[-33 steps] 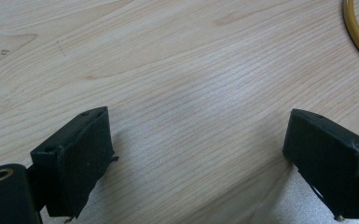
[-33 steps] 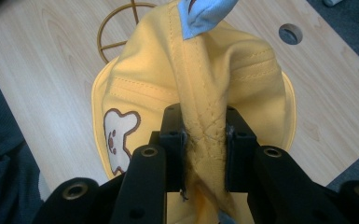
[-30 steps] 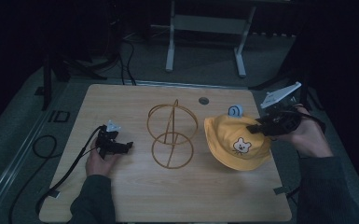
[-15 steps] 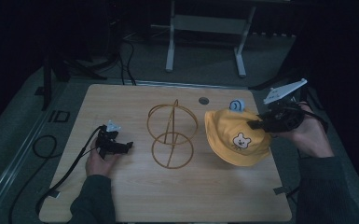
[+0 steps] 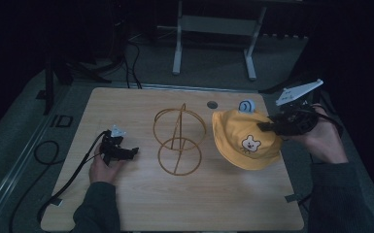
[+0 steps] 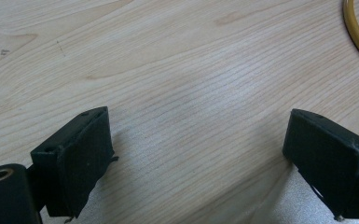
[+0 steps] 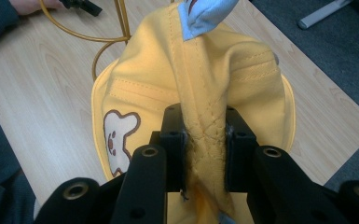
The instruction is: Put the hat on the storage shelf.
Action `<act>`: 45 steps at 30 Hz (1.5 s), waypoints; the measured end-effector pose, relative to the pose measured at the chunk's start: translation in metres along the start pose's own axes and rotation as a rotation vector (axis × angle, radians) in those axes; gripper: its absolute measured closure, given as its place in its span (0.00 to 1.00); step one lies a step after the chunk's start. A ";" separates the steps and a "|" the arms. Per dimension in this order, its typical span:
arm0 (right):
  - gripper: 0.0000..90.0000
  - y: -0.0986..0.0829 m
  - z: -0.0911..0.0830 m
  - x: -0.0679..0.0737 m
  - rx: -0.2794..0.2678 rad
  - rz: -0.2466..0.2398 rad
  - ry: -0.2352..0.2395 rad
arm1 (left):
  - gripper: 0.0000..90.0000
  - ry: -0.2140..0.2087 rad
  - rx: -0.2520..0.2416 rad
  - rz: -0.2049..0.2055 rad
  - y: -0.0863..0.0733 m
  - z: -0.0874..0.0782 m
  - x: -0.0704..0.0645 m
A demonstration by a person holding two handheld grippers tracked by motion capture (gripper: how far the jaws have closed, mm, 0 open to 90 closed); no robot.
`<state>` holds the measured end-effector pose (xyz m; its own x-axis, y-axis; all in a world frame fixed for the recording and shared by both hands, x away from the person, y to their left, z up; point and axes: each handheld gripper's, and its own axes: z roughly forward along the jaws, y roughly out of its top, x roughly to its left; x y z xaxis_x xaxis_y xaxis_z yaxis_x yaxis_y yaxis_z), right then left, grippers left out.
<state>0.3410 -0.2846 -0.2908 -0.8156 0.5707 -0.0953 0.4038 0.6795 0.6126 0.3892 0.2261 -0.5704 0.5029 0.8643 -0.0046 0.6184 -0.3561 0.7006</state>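
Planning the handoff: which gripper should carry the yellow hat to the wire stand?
Right. The right gripper is clamped on the hat beside the stand; the left gripper is open over bare table.

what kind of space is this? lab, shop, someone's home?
Probably a lab or recording bench, not a home: one bare wooden table in a dark room, cables on the grey floor, a metal stand frame behind. Props: yellow hat and gold wire rack.

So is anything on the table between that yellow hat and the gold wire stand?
Nothing visible. The right hand-held gripper pinches the yellow hat, and only bare table separates it from the wire stand beside it.
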 end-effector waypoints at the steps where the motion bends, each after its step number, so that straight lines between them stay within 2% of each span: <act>1: 0.83 0.001 0.000 0.000 0.000 -0.003 0.000 | 0.09 0.000 0.000 0.000 0.000 0.000 0.000; 10: 0.83 0.006 -0.004 0.001 -0.017 -0.009 -0.008 | 0.09 0.000 0.002 0.002 0.000 0.000 0.000; 27: 0.83 0.017 -0.009 0.004 -0.045 -0.029 0.003 | 0.09 0.000 0.002 0.002 0.000 0.000 0.000; 32: 0.83 0.019 -0.008 0.004 -0.055 -0.031 0.019 | 0.09 0.000 0.002 0.002 0.000 0.000 0.000; 45: 0.83 0.025 -0.011 0.005 -0.069 -0.043 0.018 | 0.09 0.000 0.002 0.002 0.000 0.000 0.000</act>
<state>0.3428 -0.2698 -0.2675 -0.8391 0.5329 -0.1090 0.3393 0.6695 0.6608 0.3893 0.2263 -0.5703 0.5043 0.8635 -0.0031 0.6186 -0.3587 0.6991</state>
